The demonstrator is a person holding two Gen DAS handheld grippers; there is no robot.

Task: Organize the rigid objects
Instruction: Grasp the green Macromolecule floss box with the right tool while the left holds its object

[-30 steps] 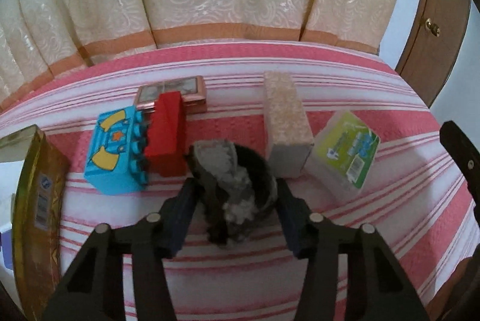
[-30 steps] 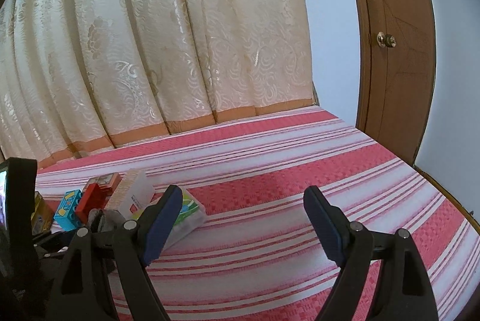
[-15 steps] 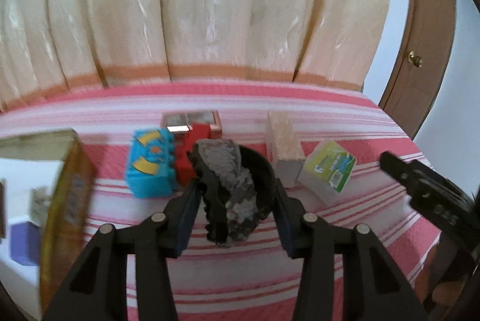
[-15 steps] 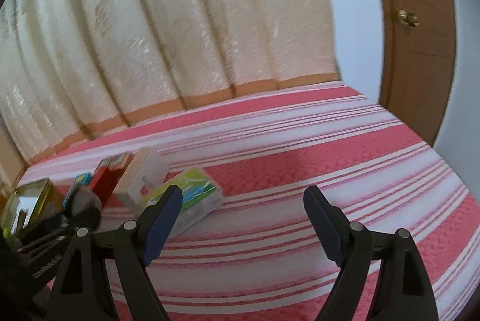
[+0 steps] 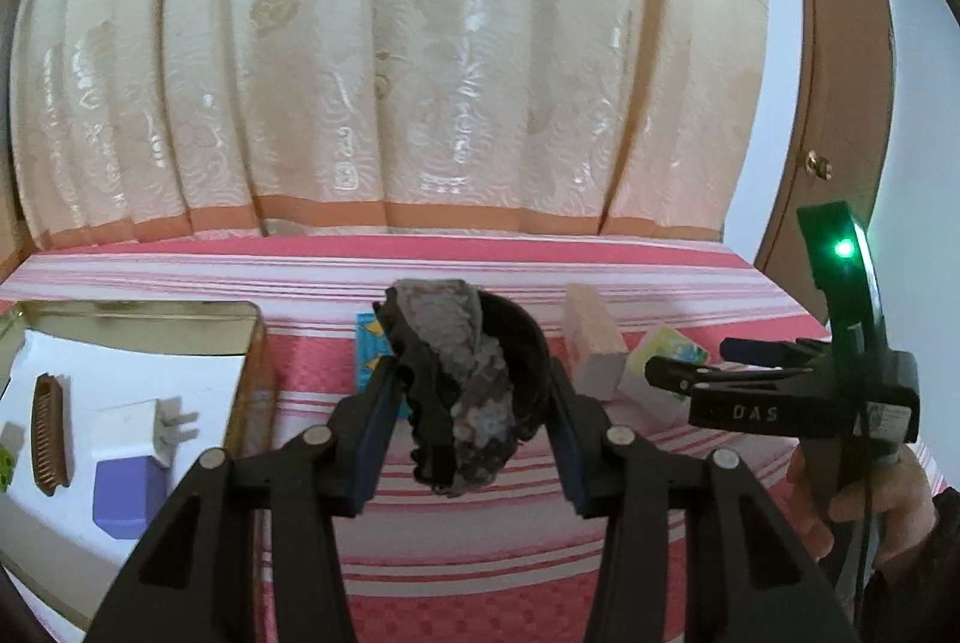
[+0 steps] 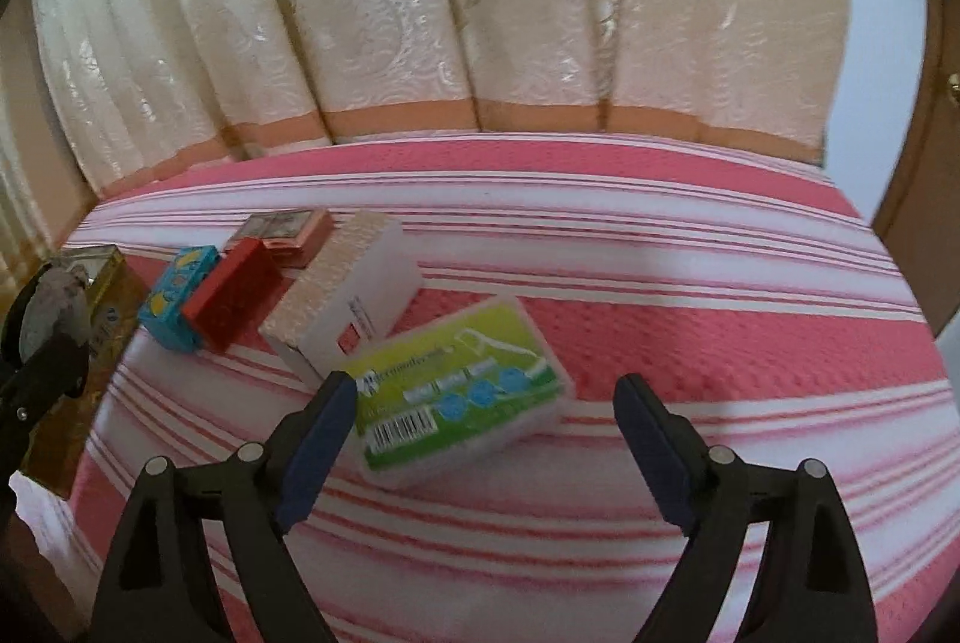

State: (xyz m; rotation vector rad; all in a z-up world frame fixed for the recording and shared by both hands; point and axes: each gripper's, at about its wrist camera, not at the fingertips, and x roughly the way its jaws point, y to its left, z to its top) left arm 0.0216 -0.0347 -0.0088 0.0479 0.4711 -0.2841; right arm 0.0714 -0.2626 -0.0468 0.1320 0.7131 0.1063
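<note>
Black and blue-padded, the left gripper (image 5: pixel 471 418) is clamped on a dark, lumpy grey object (image 5: pixel 462 385) (a rough, rock-like piece with a rounded black shell behind it), holding it clear above the red-and-white striped bedspread (image 5: pixel 480 541). Both pads press its sides. The right gripper (image 6: pixel 480 448) has nothing between its fingers; its jaws are opening wide, and the green-labelled clear plastic box (image 6: pixel 462 391) lies on the cloth just ahead of them, nearer the left fingertip (image 6: pixel 318 439), not touched by either pad.

Beyond the held object in the left wrist view, a sliver of the blue toy block (image 5: pixel 372 349) shows behind it, and to the right a pale pink patterned box (image 5: pixel 591 346) stands against the green-labelled box. Further right is the right gripper seen from the side, a green light glowing on its frame, with a person's hand (image 5: pixel 864 499) gripping its handle.

At the left sits a gold tin (image 5: pixel 252 361), open, with a white lining; inside lie a brown comb (image 5: pixel 51 433), a white plug adapter (image 5: pixel 156 427) and a purple block (image 5: pixel 129 493).

In the right wrist view the row runs leftward from the green-labelled box: the pink patterned box touching it, then a red block (image 6: pixel 231 301), the blue block beside that, and a pink-framed case (image 6: pixel 288 232) behind them. A cream brocade curtain (image 6: pixel 450 12) hangs behind the bed.
</note>
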